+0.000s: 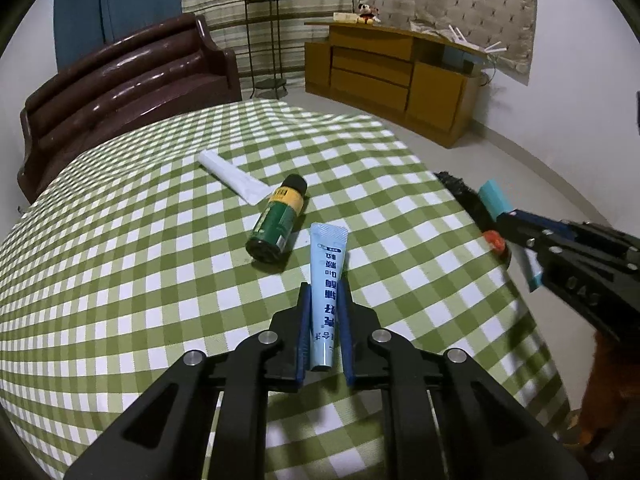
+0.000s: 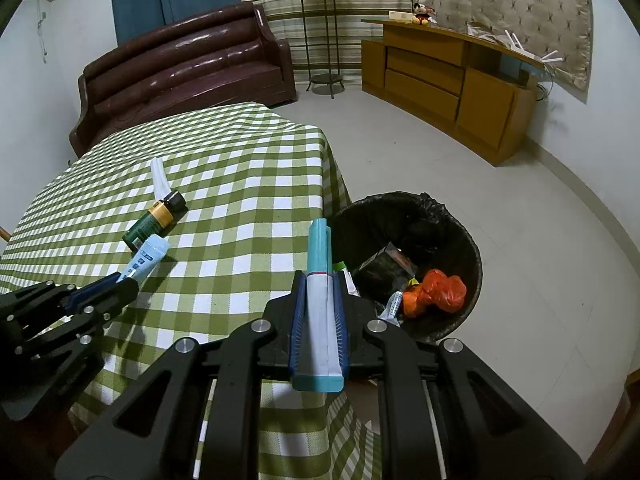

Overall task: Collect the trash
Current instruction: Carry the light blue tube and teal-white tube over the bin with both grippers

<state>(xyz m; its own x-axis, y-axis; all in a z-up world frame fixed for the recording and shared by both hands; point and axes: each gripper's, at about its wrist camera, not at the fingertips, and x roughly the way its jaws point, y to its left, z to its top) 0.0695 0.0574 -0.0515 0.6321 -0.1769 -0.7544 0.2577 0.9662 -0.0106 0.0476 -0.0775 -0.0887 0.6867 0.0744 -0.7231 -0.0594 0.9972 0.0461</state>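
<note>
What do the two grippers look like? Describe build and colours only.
Both are alike: the left gripper and right gripper have matte black angular linkage arms with silver round pivot pins, and two narrow dark blue ribbed pads. No cables, sleeves or hands are visible.

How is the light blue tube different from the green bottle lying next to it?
The light blue tube is flat and thin, while the green bottle is round and fat. The tube is pale with dark writing; the bottle is dark green with a yellow band and a black cap. The left gripper is shut on the tube, but nothing is touching the bottle. Both lie on the checked tablecloth, side by side.
</note>
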